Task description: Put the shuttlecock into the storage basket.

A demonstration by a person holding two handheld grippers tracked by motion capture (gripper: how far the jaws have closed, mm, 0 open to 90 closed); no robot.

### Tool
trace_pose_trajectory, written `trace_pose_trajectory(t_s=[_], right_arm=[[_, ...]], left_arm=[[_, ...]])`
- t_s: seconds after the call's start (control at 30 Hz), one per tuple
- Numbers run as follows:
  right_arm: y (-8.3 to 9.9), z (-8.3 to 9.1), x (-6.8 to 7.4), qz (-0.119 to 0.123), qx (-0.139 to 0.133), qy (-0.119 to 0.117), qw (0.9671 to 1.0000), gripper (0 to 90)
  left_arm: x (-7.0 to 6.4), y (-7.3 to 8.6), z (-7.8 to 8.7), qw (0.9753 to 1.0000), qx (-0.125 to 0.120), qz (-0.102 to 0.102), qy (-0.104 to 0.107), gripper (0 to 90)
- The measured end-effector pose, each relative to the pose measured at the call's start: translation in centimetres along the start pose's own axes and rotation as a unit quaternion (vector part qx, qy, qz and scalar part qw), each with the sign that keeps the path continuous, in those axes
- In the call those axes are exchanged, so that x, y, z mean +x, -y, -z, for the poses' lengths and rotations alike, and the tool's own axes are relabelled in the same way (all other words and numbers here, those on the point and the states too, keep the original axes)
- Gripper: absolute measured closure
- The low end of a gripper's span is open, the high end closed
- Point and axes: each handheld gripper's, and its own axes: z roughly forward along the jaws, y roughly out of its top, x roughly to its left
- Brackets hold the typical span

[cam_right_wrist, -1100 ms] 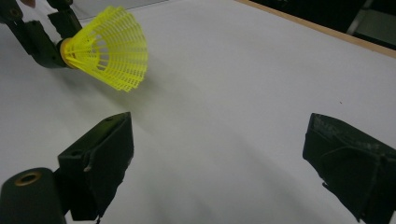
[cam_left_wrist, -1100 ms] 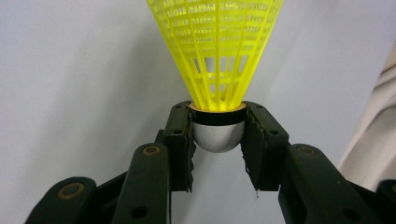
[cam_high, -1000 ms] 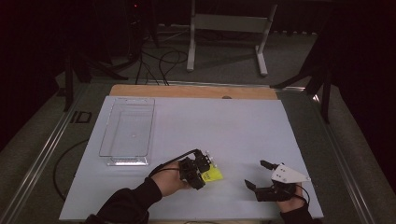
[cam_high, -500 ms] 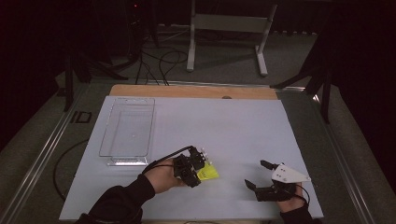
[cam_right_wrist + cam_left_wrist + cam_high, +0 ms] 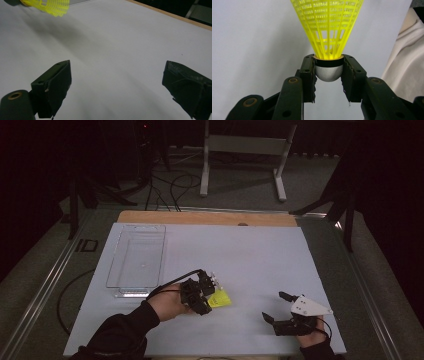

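Looking along the left hand-held gripper (image 5: 329, 72), we see its jaws closed on the rounded grey cap of a yellow plastic mesh shuttlecock (image 5: 327, 27), whose skirt flares straight out ahead of the jaws, so its long axis continues the gripper's own line. In the high view the shuttlecock (image 5: 219, 299) sits near the front of the white worktop (image 5: 250, 255), left of centre, its skirt pointing right toward the other hand. A clear rectangular plastic tray (image 5: 137, 262) lies just to the far left of the left hand-held gripper (image 5: 204, 292), which is much the nearer hand to it; we judge it the likely target. The right hand-held gripper (image 5: 277, 307) rests wide open, holding nothing, at the near right. Against the earlier frames, the left hand has drawn slightly leftward, toward the tray; the right has not moved.
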Motion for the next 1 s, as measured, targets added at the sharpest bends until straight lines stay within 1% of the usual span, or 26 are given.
trace_pose_trajectory(t_s=[0.13, 0.17, 0.2, 0.23, 0.33, 0.37, 0.4, 0.43, 0.53, 0.57, 0.63, 0.7, 0.73, 0.8, 0.87, 0.9, 0.93, 1.0], right_arm=[[-0.1, 0.0, 0.0, 0.002, -0.001, 0.000, 1.0000, 9.1], [-0.1, 0.0, 0.0, 0.002, -0.002, 0.000, 1.0000, 9.1], [-0.1, 0.0, 0.0, 0.003, -0.002, 0.000, 1.0000, 9.1], [-0.1, 0.0, 0.0, 0.002, -0.001, -0.001, 1.0000, 9.1], [-0.1, 0.0, 0.0, 0.002, -0.001, -0.001, 1.0000, 9.1], [-0.1, 0.0, 0.0, 0.002, -0.001, -0.001, 1.0000, 9.1], [0.0, 0.0, 0.0, 0.002, -0.001, -0.001, 1.0000, 9.1], [0.0, 0.0, 0.0, 0.002, -0.001, -0.001, 1.0000, 9.0], [-0.1, -0.1, 0.0, 0.003, -0.001, -0.001, 1.0000, 9.1], [-0.1, -0.1, 0.0, 0.004, -0.002, -0.001, 1.0000, 9.0], [-0.1, -0.1, 0.0, 0.002, -0.002, -0.001, 1.0000, 9.1], [0.0, -0.1, 0.0, 0.003, -0.001, -0.002, 1.0000, 9.0], [0.0, -0.1, 0.0, 0.003, -0.001, -0.002, 1.0000, 9.1], [0.0, -0.1, 0.0, 0.003, -0.001, -0.002, 1.0000, 9.1], [0.0, -0.1, 0.0, 0.002, -0.001, -0.002, 1.0000, 9.0], [0.0, -0.1, 0.0, 0.000, 0.000, -0.002, 1.0000, 9.0], [0.0, -0.1, 0.0, 0.002, 0.000, -0.001, 1.0000, 9.1], [0.0, -0.1, 0.0, 0.001, 0.001, -0.002, 1.0000, 9.0]], left_arm=[[0.3, 0.2, 0.3, 1.0000, 0.007, -0.005, -0.005, 65.9], [0.4, 0.3, 0.5, 0.9999, 0.007, -0.010, -0.002, 65.9], [0.5, 0.4, 0.6, 1.0000, 0.004, -0.008, 0.002, 66.0], [0.5, 0.4, 0.8, 0.9999, 0.007, -0.014, 0.000, 65.9], [0.9, 0.8, 1.3, 0.9998, 0.004, -0.017, -0.002, 65.9], [1.1, 0.9, 1.6, 0.9999, 0.003, -0.013, -0.006, 65.9], [1.3, 1.1, 1.8, 0.9999, 0.002, -0.013, -0.004, 65.9], [1.5, 1.2, 2.0, 1.0000, 0.000, -0.009, 0.003, 65.9], [1.7, 1.5, 2.4, 0.9999, 0.001, -0.010, -0.003, 65.9], [2.0, 1.7, 2.8, 1.0000, -0.002, -0.005, -0.004, 65.9], [2.2, 1.9, 3.3, 0.9999, -0.002, -0.008, -0.007, 65.9], [2.4, 2.0, 3.8, 1.0000, -0.006, -0.006, -0.004, 65.9], [2.5, 2.0, 4.1, 0.9999, -0.005, -0.009, -0.007, 65.9], [2.7, 2.2, 4.6, 0.9999, -0.011, -0.003, -0.005, 65.9], [2.8, 2.3, 5.0, 0.9999, -0.011, -0.005, -0.010, 65.9], [3.1, 2.4, 5.4, 0.9999, -0.015, 0.001, -0.007, 65.9], [3.2, 2.5, 5.7, 0.9998, -0.017, 0.001, -0.009, 65.9], [3.5, 2.7, 6.2, 0.9997, -0.022, 0.008, -0.007, 65.9]])
